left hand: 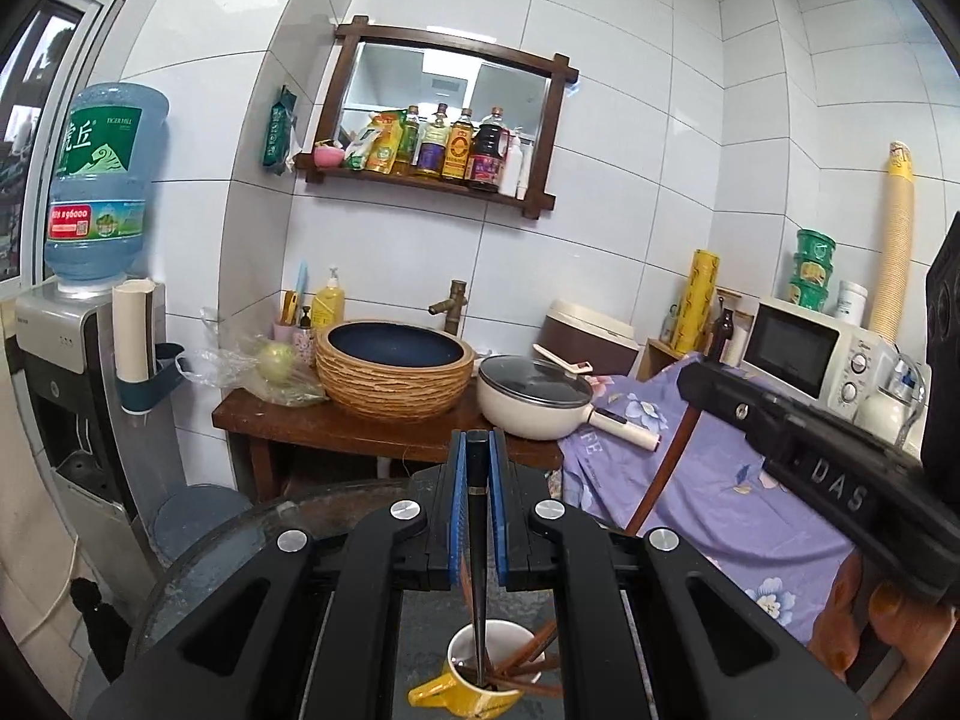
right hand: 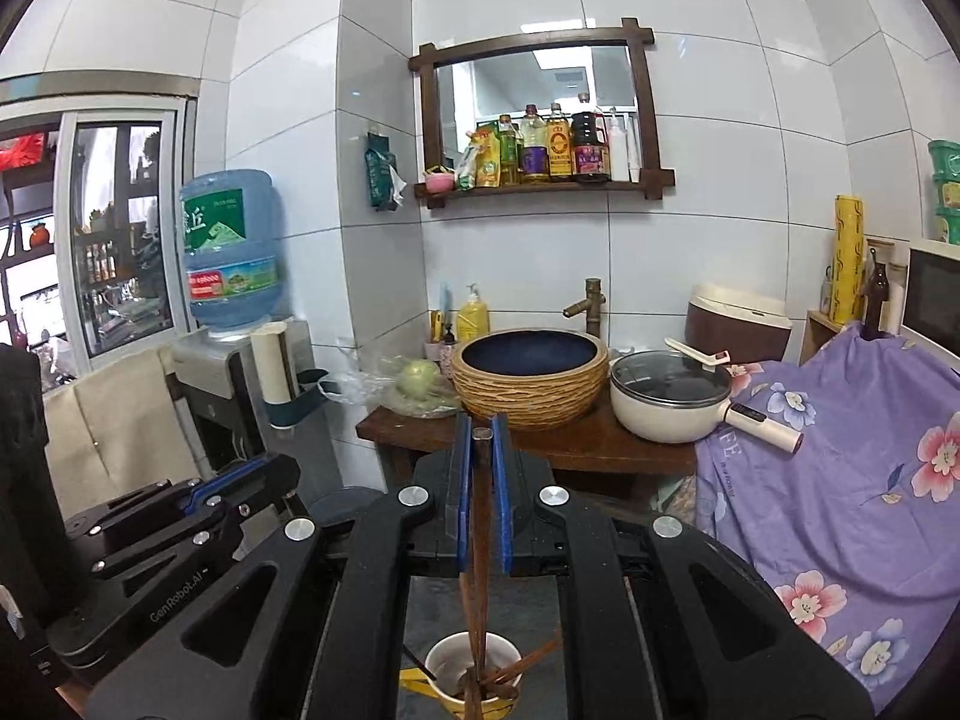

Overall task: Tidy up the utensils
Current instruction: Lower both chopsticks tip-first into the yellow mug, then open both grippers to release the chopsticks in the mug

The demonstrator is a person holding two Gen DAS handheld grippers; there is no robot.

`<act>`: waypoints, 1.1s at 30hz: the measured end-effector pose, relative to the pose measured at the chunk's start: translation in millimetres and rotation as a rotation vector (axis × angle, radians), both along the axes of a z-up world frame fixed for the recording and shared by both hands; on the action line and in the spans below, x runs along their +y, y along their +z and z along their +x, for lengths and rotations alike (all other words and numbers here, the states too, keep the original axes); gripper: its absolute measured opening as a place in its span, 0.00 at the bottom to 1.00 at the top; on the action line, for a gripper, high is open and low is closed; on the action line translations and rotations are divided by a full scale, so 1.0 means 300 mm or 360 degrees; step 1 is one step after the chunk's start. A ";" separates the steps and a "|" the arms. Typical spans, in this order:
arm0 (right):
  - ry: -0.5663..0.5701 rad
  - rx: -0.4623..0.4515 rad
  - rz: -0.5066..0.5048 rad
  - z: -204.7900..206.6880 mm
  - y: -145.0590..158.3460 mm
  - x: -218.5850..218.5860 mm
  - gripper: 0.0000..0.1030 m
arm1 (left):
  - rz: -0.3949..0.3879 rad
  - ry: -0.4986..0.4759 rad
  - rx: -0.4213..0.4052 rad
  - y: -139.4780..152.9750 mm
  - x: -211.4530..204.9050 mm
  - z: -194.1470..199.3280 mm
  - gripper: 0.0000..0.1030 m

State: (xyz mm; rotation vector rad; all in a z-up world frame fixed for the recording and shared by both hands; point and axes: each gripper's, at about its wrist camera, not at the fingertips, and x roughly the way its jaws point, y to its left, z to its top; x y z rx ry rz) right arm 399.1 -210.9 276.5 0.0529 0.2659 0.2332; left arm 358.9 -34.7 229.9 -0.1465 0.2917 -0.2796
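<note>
chopsticks: black (left hand: 478, 516) clenched in left tool (left hand: 478, 450) | brown (right hand: 480, 516) clenched in right tool (right hand: 480, 438) | both near level

The left tool (left hand: 478, 450) points forward and a little downward, its blue-padded jaws drawn close and clamped on a thin dark stick that runs down toward 6 o'clock. The right tool (right hand: 481, 435) holds the same pose, jaws pinched on a brown stick. In the left view the right tool's black body crosses at 3 o'clock; fingers (left hand: 864, 618), probably of the right hand, show at 4 o'clock beneath it.
</note>
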 end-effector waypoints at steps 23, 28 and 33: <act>0.0001 0.0294 -0.0125 0.134 -0.258 0.000 0.08 | 0.0088 -0.0002 0.0286 -0.300 -0.023 0.128 0.07; 0.0000 0.0326 -0.0142 0.137 -0.274 0.005 0.08 | 0.0131 -0.0001 0.0286 -0.315 -0.031 0.117 0.08; -0.0013 0.0292 -0.0134 0.112 -0.264 -0.009 0.36 | 0.0139 -0.0005 0.0269 -0.300 -0.028 0.103 0.33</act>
